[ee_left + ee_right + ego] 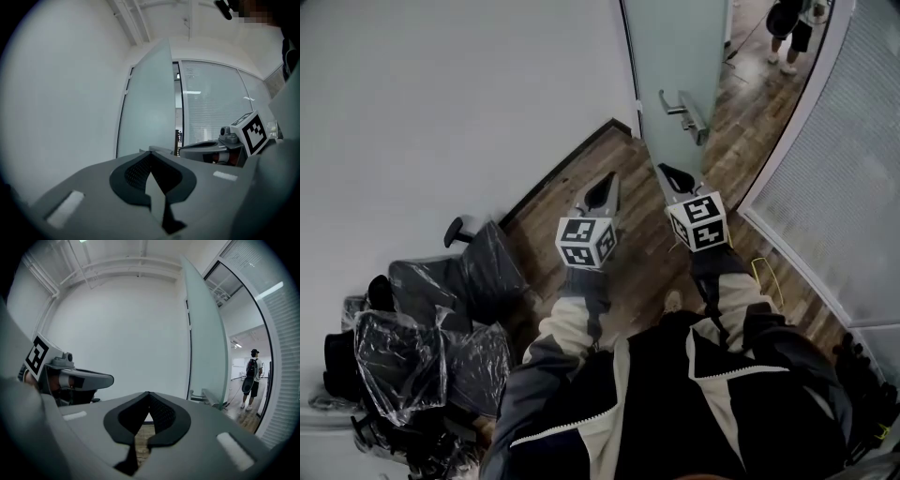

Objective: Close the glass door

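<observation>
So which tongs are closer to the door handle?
Right. In the head view the right tongs point up just below the handle, not touching it. The left tongs are farther off, to its lower left.

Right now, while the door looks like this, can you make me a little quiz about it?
1. True or false: the glass door stands open.
2. What does the right gripper hold? A) a cup B) nothing C) a ball
3. Fill in: the plastic-wrapped chairs stand on the person's ___ side.
Key: 1 true; 2 B; 3 left.
</observation>
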A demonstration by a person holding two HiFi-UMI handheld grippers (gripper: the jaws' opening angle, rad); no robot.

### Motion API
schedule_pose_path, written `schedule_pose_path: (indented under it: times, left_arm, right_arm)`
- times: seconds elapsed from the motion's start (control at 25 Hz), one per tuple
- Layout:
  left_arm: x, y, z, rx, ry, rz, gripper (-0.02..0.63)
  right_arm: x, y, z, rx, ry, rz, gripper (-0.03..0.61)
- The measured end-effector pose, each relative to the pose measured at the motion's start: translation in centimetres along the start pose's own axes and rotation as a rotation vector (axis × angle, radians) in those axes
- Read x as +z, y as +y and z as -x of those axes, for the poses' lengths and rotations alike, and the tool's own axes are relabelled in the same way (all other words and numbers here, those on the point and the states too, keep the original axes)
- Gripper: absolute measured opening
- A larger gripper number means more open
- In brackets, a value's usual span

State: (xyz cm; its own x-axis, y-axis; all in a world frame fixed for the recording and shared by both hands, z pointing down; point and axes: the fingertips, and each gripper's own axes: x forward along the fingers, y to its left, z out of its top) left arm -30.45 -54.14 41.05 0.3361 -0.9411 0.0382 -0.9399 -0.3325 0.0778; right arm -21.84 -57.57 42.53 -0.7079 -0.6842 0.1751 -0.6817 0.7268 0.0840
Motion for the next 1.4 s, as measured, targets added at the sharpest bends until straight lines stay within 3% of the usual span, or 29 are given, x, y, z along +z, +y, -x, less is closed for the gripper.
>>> schedule_pose_path:
  times: [0.24,0.56,0.8,1.12,1.28,1.4]
  left_arm:
    - [0.2,0.9,-8.4,-0.021,0.001,0.001,0.000]
    - [-1.5,2.2,-14.8,-0.067,0.050,0.015,0.000]
    - [-1.8,3.2,-19.2,-0.191,0.082,0.006,0.000]
    - [-2.4,2.9,-22.5,-0.433,0.113,-0.017,0.000]
    - [-3.2,2.6,-22.8,-0.534,0.128,-0.009,0.000]
    - [-3.6,2.1,-22.6,-0.605,0.144,0.006,0.000]
  right_arm:
    - [0.1,-6.5,-4.9,-0.010,0.002,-0.011,0.005]
    - [-1.1,-10.3,-8.1,-0.041,0.031,-0.041,0.005]
    - [-1.7,-11.9,-9.9,-0.138,0.059,-0.073,0.005]
    - [-2.2,-13.4,-10.6,-0.349,0.087,-0.119,0.005]
    - [-2.3,-13.8,-10.7,-0.456,0.132,-0.036,0.005]
    - [-2.3,-14.3,-10.7,-0.541,0.266,0.152,0.030]
